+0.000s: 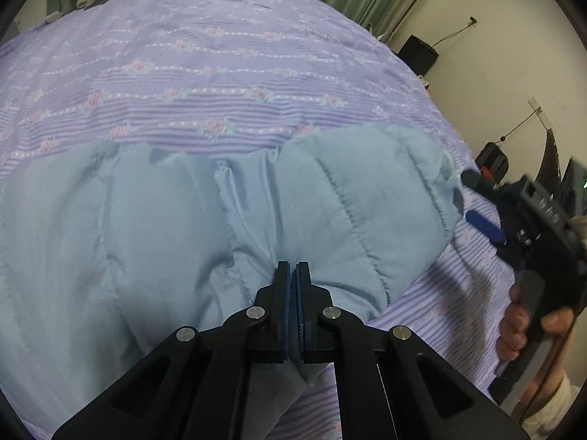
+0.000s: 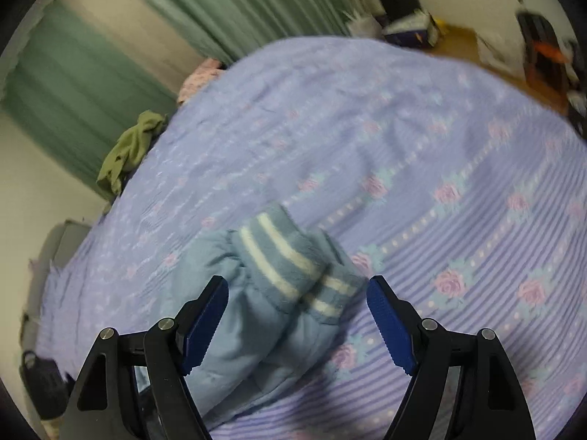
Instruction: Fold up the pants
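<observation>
the bed point(image 1: 227, 73) fills both views, covered by a lilac bedspread point(image 2: 422, 139) with thin stripes and rows of pink roses. green curtains point(image 2: 121, 66) hang behind its far side, and an olive cloth point(image 2: 128, 146) lies bunched at the bed's edge near them, with a pink patterned cloth point(image 2: 200, 79) further along that edge.

the light blue quilted pants point(image 1: 165, 220) lie on the bedspread, close to the near edge. in the left wrist view they spread wide across the lower half, puffy and creased along the stitched seams. in the right wrist view the two leg ends lie side by side, each ending in a blue cuff point(image 2: 282, 256) with white stripes.

the left gripper point(image 1: 292, 275) is clenched, its blue pads pressed together on a fold of the pants, the cloth pinched between them and hanging below. the right gripper point(image 2: 297, 315) is spread wide and released, holding nothing, its fingers point(image 2: 205, 326) set on either side of the cuffs and above them. in the left wrist view that gripper shows at the right edge, blurred, with the person's hand point(image 1: 521, 326) around its handle.
</observation>
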Demonstrator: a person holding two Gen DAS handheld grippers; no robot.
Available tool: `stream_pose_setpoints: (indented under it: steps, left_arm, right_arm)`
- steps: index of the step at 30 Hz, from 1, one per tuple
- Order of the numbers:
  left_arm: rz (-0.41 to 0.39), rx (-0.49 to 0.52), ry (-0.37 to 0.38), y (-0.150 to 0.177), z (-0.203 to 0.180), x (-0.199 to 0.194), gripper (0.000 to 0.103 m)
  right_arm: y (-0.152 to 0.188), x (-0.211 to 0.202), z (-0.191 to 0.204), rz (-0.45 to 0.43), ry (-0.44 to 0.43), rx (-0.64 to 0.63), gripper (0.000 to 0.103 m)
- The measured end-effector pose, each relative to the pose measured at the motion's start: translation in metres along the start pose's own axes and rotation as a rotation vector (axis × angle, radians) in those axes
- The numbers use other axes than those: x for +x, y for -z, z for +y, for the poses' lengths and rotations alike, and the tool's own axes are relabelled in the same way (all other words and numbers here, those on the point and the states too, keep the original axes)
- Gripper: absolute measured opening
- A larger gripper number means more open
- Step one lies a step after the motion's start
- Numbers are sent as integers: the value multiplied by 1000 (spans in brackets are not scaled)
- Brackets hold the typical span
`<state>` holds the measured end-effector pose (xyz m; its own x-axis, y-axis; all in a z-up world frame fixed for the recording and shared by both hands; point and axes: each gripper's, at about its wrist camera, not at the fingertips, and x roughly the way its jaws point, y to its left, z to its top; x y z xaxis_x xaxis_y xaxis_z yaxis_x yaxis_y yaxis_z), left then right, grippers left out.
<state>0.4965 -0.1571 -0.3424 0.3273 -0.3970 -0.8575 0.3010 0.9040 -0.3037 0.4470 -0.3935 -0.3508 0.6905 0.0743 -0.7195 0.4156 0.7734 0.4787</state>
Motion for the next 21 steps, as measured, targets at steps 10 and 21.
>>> stream_pose_setpoints:
  steps: [10,21]
  left_arm:
    - [17,6,-22,5,1,2,6]
    - [19,27,-105,10,3,-2,4]
  right_arm:
    - [0,23,5,100,-28,-3,29]
    - [10,12,-5,109,41,-48,51]
